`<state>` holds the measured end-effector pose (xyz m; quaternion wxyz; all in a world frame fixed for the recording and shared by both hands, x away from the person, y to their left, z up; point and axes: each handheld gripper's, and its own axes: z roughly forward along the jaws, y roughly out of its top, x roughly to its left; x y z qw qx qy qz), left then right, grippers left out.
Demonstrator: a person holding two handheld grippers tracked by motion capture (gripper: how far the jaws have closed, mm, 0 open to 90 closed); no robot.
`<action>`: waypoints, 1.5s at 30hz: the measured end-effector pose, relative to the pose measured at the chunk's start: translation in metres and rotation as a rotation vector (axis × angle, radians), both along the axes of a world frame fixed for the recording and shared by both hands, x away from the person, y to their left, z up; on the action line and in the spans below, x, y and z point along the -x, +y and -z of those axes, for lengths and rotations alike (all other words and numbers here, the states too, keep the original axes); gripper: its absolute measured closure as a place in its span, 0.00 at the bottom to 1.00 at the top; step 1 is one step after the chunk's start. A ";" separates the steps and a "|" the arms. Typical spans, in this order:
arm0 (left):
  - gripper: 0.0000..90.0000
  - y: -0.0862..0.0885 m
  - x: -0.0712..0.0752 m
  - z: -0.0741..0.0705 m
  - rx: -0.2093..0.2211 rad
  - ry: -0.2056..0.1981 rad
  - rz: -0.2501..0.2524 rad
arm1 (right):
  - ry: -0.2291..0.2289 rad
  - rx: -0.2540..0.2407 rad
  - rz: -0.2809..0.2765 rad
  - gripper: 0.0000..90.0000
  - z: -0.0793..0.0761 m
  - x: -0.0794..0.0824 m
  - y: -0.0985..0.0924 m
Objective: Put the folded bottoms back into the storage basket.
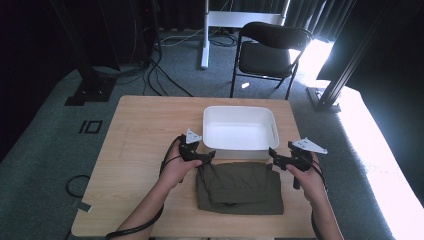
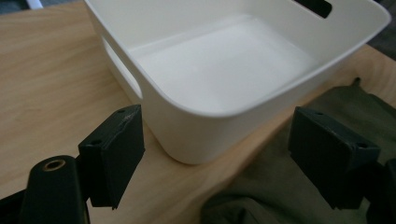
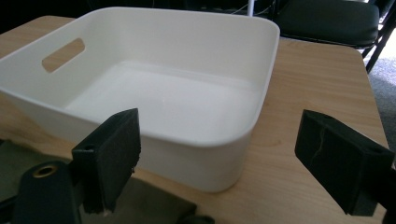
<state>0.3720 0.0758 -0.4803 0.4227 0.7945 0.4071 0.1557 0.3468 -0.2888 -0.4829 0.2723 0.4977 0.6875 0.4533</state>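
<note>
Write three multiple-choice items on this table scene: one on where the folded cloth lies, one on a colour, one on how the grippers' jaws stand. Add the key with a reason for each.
1. Where does the folded cloth lie relative to the tub?
A. inside it
B. on the table, on the person's side of it
C. on the chair

2. What colour is the tub?
A. white
B. red
C. black

3. How do the jaws of the left gripper and the right gripper stand?
A. both clamped on the cloth
B. both open with nothing between the pads
C. one shut on the tub's rim

Key: B, as the high view shows the cloth flat on the wooden table, just nearer the person than the tub; A, as all views show a white, empty tub; B, as each gripper view shows its pads wide apart with nothing pinched.
</note>
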 end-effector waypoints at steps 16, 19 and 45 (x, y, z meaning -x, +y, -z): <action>0.18 0.002 0.039 0.021 -0.031 0.058 0.040 | 0.072 0.015 -0.014 0.16 0.040 0.038 0.016; 0.18 0.002 0.046 0.027 -0.031 0.077 0.040 | 0.103 0.022 -0.024 0.16 0.052 0.046 0.022; 0.18 -0.004 0.056 0.067 0.050 0.205 -0.025 | 0.246 -0.017 -0.044 0.16 0.080 0.047 0.023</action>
